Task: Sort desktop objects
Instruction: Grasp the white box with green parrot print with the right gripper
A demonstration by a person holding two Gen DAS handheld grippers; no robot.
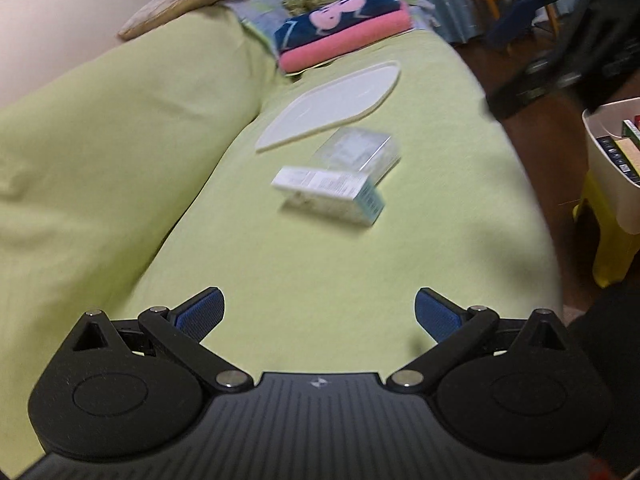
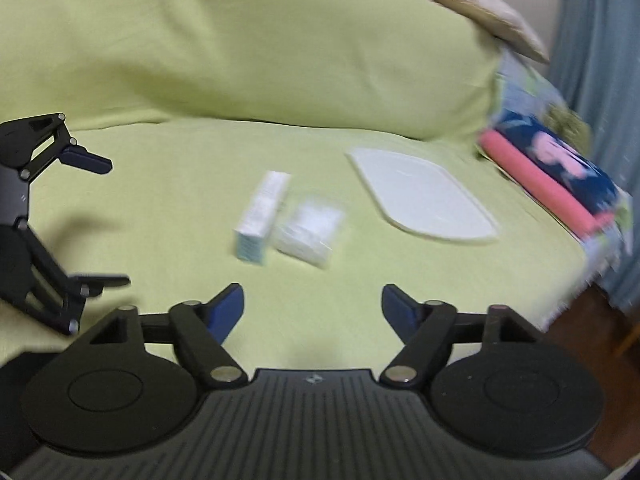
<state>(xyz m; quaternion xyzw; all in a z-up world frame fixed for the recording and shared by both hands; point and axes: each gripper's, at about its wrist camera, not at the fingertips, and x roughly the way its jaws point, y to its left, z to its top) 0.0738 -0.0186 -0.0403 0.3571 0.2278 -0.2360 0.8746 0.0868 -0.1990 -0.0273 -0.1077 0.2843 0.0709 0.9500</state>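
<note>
On the green cover [image 1: 360,256], carton [image 1: 328,194] and clear box [image 1: 356,152] are still lying touching, lid [image 1: 332,106] beyond; bin [image 1: 612,176] is already holding items. I'm holding both left gripper [image 1: 320,314] and right gripper [image 2: 312,308] spread, empty.

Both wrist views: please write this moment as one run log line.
left gripper open, empty | right gripper open, empty | white carton touching clear box | lid apart

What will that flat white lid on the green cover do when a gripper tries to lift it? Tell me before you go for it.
The white lid lies flat on the soft green cover, so its edge is probably hard to get under. It looks thin and wide, so likely light, perhaps slightly bendy. Its smooth surface may slip between the pads of the open right gripper.
</note>
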